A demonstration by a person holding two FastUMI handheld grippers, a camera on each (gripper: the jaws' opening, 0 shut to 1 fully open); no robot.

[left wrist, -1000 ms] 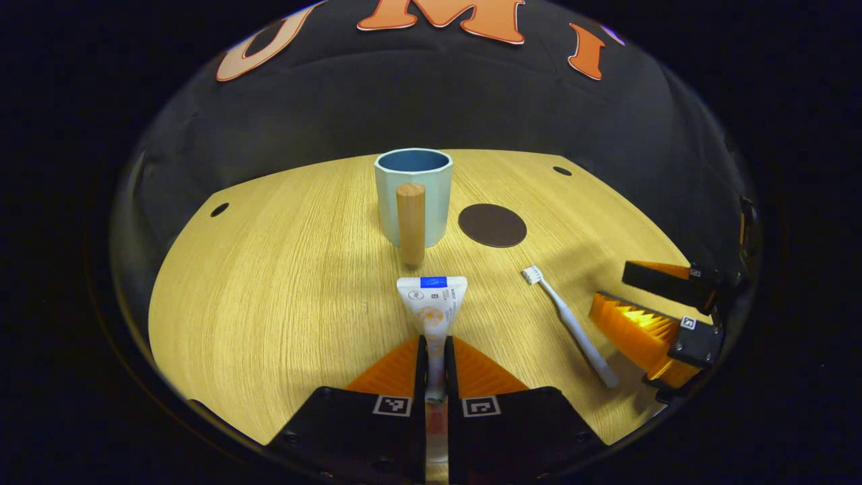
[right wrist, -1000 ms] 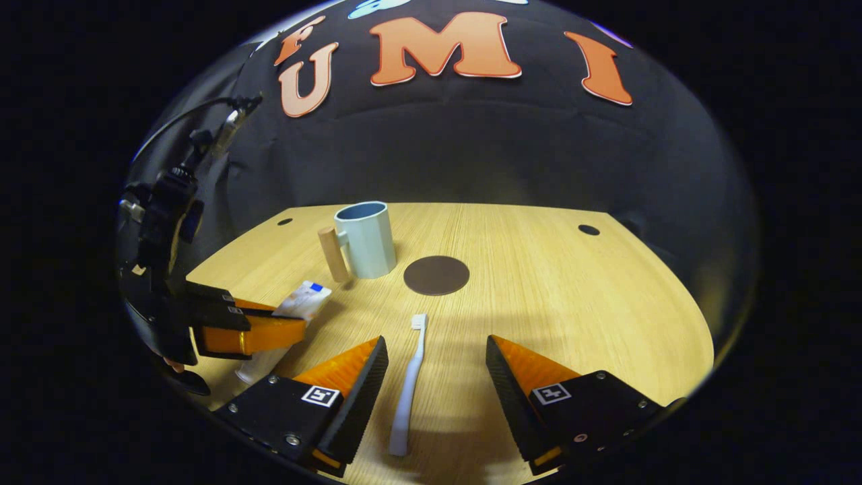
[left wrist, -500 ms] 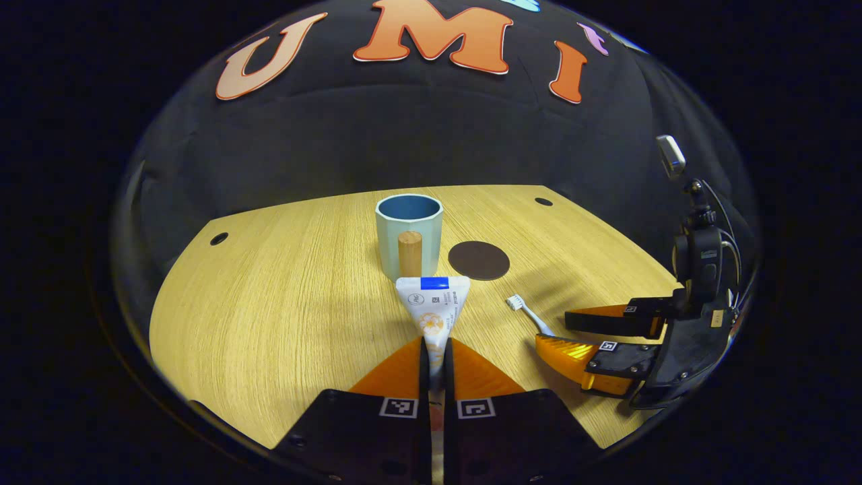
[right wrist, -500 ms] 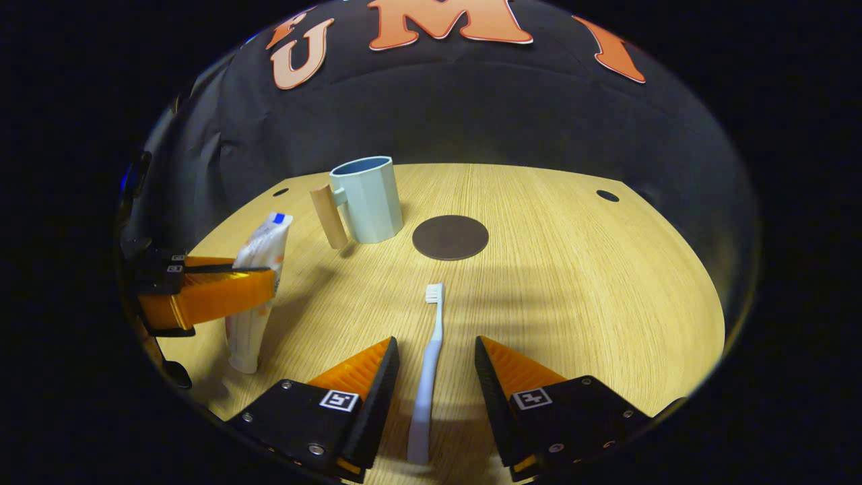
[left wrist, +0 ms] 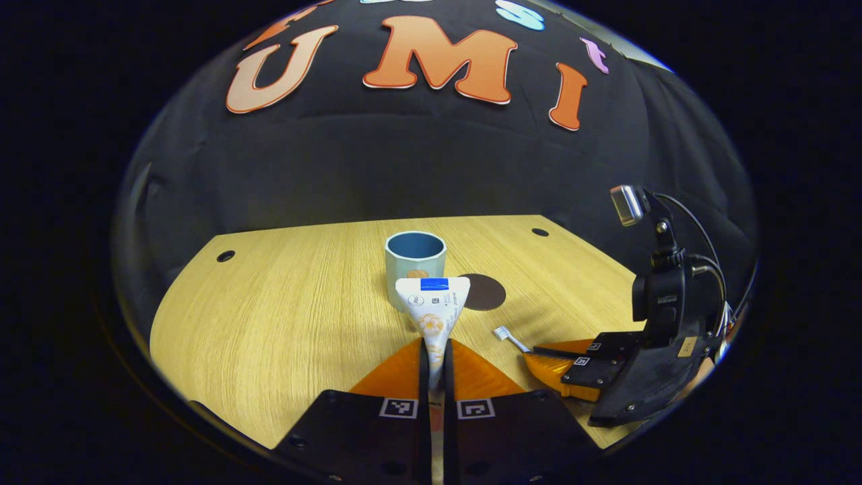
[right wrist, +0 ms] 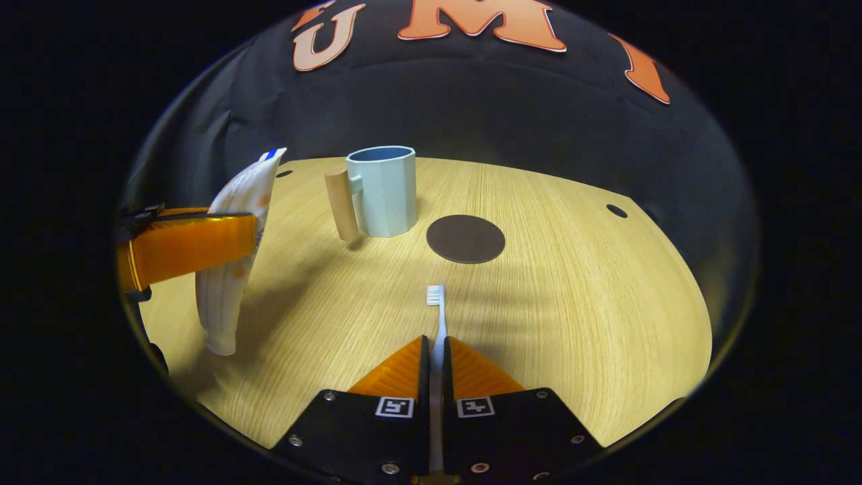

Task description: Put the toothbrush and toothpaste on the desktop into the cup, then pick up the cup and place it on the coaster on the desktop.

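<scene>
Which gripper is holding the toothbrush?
The right gripper. Its jaws are shut on the white toothbrush, whose bristle end sticks out past them. The left gripper pinches the toothpaste instead.

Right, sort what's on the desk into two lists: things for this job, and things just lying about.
For the job:
- toothpaste, held in the left tongs
- toothbrush, held in the right tongs
- cup, standing on the desk
- coaster, bare, beside the cup

Lying about:
- nothing loose on the desk
</scene>
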